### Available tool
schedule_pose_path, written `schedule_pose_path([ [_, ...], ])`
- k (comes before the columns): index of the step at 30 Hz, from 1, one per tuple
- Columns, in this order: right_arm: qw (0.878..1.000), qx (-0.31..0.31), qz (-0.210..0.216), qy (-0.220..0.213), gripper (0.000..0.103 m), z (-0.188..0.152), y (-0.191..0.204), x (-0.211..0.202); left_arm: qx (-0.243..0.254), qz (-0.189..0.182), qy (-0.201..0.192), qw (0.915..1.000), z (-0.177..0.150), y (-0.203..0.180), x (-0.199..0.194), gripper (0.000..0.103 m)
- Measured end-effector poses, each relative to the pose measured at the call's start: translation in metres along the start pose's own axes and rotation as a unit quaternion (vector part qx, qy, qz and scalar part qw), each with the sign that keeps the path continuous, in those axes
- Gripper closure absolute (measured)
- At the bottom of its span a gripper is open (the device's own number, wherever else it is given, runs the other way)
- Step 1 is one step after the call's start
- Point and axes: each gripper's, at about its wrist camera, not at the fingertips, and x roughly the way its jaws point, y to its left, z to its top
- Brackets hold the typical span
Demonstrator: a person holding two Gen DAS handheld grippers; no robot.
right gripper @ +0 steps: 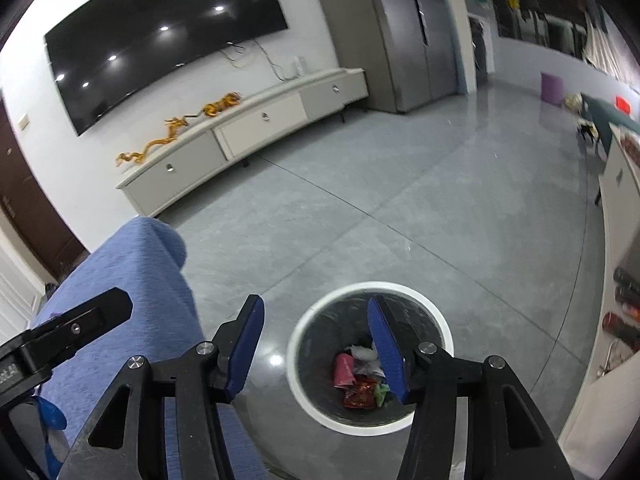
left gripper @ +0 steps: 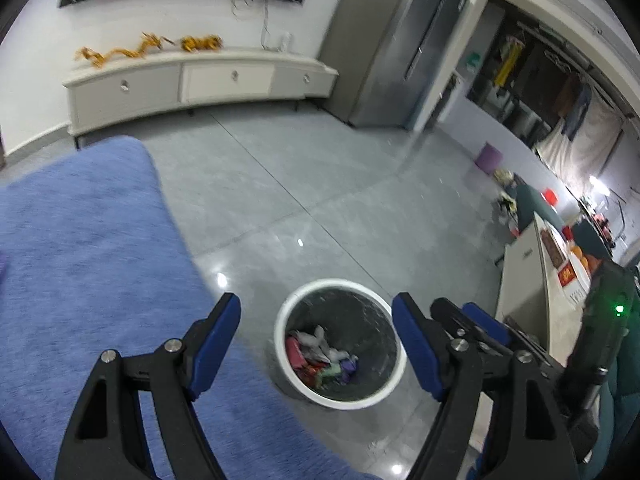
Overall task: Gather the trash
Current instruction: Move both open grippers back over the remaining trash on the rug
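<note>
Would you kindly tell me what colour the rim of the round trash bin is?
White, around a dark grey inside; the round trash bin's rim shows best in the right wrist view.

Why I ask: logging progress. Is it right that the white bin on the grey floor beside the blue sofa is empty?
Not empty. The white bin on the grey floor beside the blue sofa already holds wrappers at its bottom; the right wrist view shows them.

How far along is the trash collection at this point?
Done: the white-rimmed trash bin on the floor already holds a pile of crumpled wrappers. In hand: nothing; the left hand-held gripper and right hand-held gripper are both open and empty above the bin. Left: no loose trash shows on the visible blue cloth or grey floor, though much of the cloth is out of view.
</note>
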Motion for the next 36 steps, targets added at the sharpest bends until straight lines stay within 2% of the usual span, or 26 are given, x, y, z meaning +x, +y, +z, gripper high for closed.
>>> schedule_pose_path([
  [4,1.0,-0.02,0.013,-0.015,0.05,0.001,0.023,-0.014,-0.009,0.019,-0.046,0.9987,-0.001,0.017,-0.035,0.026],
  [7,0.999,-0.034,0.023,-0.026,0.05,0.001,0.039,-0.023,-0.011,0.029,-0.066,0.9974,-0.002,0.027,-0.057,0.026],
  [17,0.994,-0.088,0.049,-0.043,0.05,-0.004,0.094,-0.044,-0.001,0.045,-0.081,0.9957,-0.017,0.052,-0.111,0.026],
  [27,0.989,-0.119,0.066,-0.062,0.048,-0.014,0.127,-0.068,-0.026,0.069,-0.116,0.9905,-0.037,0.079,-0.166,0.026],
  [31,0.987,-0.128,0.077,-0.066,0.047,-0.02,0.137,-0.076,-0.03,0.085,-0.127,0.9878,-0.051,0.091,-0.187,0.026],
  [36,0.983,-0.142,0.094,-0.066,0.046,-0.03,0.153,-0.086,-0.031,0.133,-0.138,0.9809,-0.079,0.113,-0.214,0.026],
])
